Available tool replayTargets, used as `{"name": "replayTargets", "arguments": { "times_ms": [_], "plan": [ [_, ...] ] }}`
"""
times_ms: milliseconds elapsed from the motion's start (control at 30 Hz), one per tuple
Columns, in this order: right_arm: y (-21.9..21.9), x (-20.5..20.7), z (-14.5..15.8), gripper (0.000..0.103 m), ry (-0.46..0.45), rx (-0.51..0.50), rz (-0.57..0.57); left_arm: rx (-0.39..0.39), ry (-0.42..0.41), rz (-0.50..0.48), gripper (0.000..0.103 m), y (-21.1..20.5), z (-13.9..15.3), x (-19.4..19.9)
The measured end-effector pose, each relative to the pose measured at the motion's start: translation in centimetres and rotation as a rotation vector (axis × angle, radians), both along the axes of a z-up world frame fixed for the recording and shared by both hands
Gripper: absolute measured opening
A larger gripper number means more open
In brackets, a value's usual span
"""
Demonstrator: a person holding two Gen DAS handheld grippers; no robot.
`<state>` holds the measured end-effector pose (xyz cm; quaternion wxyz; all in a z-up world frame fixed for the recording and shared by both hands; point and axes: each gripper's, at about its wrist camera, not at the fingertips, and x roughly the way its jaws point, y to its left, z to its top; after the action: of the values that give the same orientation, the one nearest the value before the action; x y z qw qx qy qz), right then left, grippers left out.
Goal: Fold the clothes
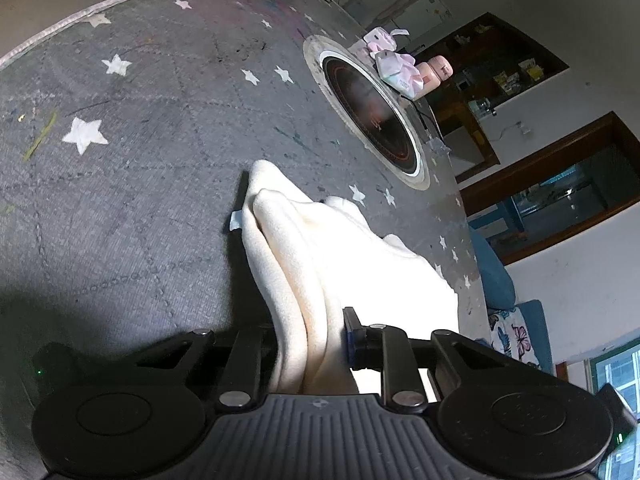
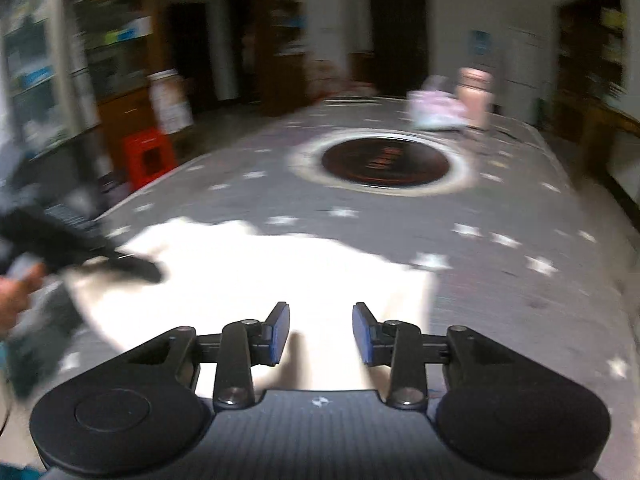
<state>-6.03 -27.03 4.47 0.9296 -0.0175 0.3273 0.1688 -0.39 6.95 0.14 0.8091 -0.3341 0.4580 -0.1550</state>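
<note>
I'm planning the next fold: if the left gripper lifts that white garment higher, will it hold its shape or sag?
Likely sag: the white garment already bunches into soft folds in the left gripper. It looks light and probably drags along the grey star cloth rather than sliding.

The cloth (image 2: pixel 256 276) lies on the table (image 2: pixel 500 300), at its near side. Behind the cloth, the round cooker plate (image 2: pixel 384 162) is set in the middle of the table. Behind the plate, at the far edge, a bottle (image 2: pixel 474 98) stands, with a small packet (image 2: pixel 434 114) just beside it on the left. A stool (image 2: pixel 148 156) stands on the floor left of the table.
</note>
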Motion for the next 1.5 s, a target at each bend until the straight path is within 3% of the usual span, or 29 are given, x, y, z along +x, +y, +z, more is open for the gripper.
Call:
{"name": "replayTargets", "arguments": {
  "times_ms": [167,433,567,733,967,1200,1500],
  "plan": [
    [-3.2,2.5,-1.6,0.044,0.063,0.097,-0.091,0.003,0.015,-0.001,0.023,-0.1,0.1,0.2],
    [-3.7,4.6,-3.6,0.047,0.107,0.219,-0.115,0.055,-0.006,-0.032,0.023,-0.6,0.5,0.2],
    [-2.8,4.7,-3.7,0.022,0.113,0.236,-0.073,0.098,-0.029,-0.039,0.020,-1.1,0.7,0.2],
    [-2.9,3.7,-2.9,0.012,0.075,0.259,-0.080,0.180,-0.069,-0.059,0.016,-2.3,1.9,-0.1],
    [-4.4,1.9,0.7,0.011,-0.025,0.232,-0.085,0.204,-0.174,-0.144,0.016,-5.4,5.4,1.2],
    [-8.7,1.4,4.3,0.011,-0.111,0.165,-0.178,0.222,-0.240,-0.258,0.016,-11.7,7.4,3.9],
    [-14.2,3.0,5.3,0.011,-0.129,0.085,-0.313,0.233,-0.265,-0.349,0.016,-19.7,7.5,7.2]
  ]
}}
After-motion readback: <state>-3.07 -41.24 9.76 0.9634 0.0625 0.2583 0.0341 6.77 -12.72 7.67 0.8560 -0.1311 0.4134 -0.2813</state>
